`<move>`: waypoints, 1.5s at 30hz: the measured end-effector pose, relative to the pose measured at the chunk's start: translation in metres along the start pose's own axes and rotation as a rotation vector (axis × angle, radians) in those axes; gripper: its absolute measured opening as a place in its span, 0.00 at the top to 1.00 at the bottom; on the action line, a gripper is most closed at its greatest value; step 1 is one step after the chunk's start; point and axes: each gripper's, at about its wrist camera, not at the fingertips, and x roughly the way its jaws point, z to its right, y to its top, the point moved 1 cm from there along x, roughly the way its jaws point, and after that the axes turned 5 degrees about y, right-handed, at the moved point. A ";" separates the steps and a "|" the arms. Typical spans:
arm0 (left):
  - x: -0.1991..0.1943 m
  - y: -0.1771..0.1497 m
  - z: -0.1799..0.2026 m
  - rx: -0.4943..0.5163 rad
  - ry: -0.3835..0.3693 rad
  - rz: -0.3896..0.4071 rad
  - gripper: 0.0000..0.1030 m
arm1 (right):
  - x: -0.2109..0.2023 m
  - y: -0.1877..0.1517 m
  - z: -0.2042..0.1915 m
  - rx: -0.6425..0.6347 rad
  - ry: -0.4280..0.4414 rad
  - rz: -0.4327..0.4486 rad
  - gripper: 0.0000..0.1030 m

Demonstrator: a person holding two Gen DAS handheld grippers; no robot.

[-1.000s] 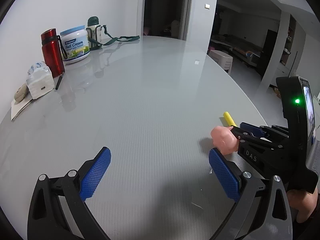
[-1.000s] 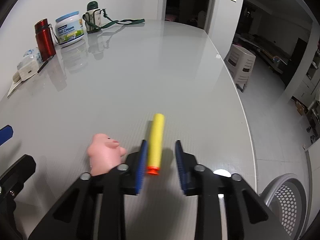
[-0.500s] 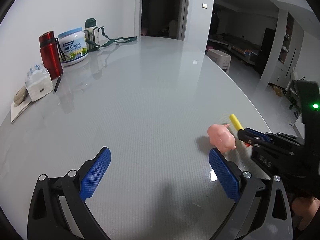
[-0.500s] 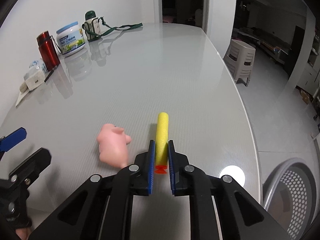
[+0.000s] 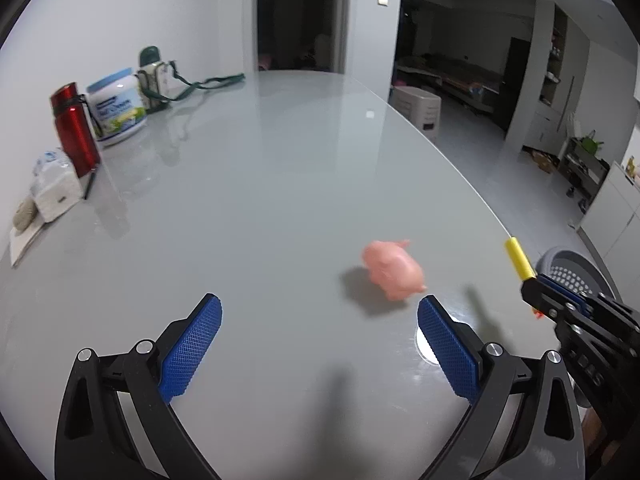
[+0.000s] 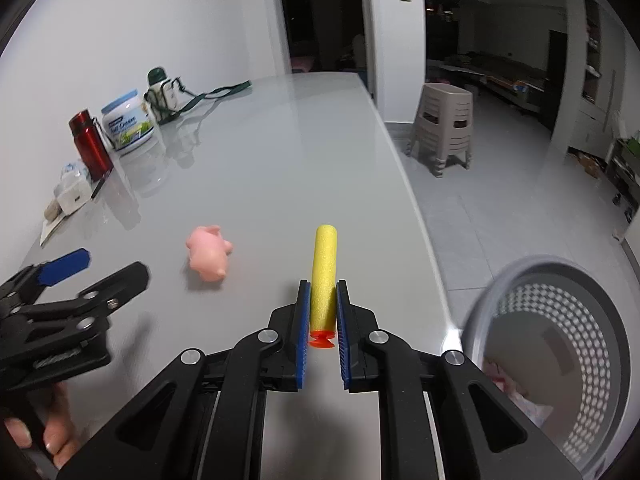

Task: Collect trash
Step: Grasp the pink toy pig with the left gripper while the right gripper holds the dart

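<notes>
- Clamping the yellow foam dart (image 6: 325, 268) near its orange tip, the right gripper (image 6: 322, 304) held it over the table (image 6: 280, 152) edge, beside the grey basket (image 6: 560, 344), likely for dropping.
- Left gripper (image 5: 320, 344) gaped empty, facing the pink pig toy (image 5: 394, 270) on the table.

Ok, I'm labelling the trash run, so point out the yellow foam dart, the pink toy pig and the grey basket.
yellow foam dart (image 6: 325, 264), right wrist view, mid-shaft, ahead of the blue pads.
pink toy pig (image 6: 207, 255), right wrist view, middle of its body.
grey basket (image 6: 520, 270), right wrist view, upper rim.
</notes>
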 end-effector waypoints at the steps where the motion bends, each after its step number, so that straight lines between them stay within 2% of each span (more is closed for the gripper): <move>1: 0.003 0.001 0.003 0.004 -0.007 -0.010 0.06 | -0.004 -0.002 0.003 0.012 0.001 0.007 0.88; 11: 0.026 0.012 0.038 0.046 0.005 -0.047 0.06 | -0.031 -0.026 0.034 0.116 0.033 0.040 0.88; 14: 0.037 0.017 0.042 0.030 0.011 -0.075 0.06 | -0.036 -0.029 0.039 0.131 0.049 0.045 0.88; 21: 0.049 0.021 0.043 0.017 0.045 -0.081 0.08 | -0.040 -0.035 0.050 0.158 0.063 0.047 0.88; 26: 0.050 0.019 0.047 0.031 0.048 -0.086 0.29 | -0.038 -0.035 0.051 0.167 0.063 0.044 0.88; 29: 0.051 0.019 0.045 0.027 0.017 -0.087 0.44 | -0.038 -0.036 0.049 0.164 0.061 0.043 0.88; 31: 0.049 0.018 0.044 0.029 -0.004 -0.083 0.58 | -0.037 -0.036 0.047 0.160 0.057 0.043 0.88; 33: 0.047 0.016 0.047 0.045 -0.009 -0.074 0.64 | -0.037 -0.037 0.046 0.161 0.055 0.040 0.88; 38: 0.037 0.015 0.052 0.062 -0.032 -0.045 0.69 | -0.039 -0.039 0.047 0.163 0.044 0.039 0.88; 45: 0.028 0.015 0.051 0.060 -0.075 -0.029 0.70 | -0.043 -0.041 0.045 0.163 0.030 0.040 0.88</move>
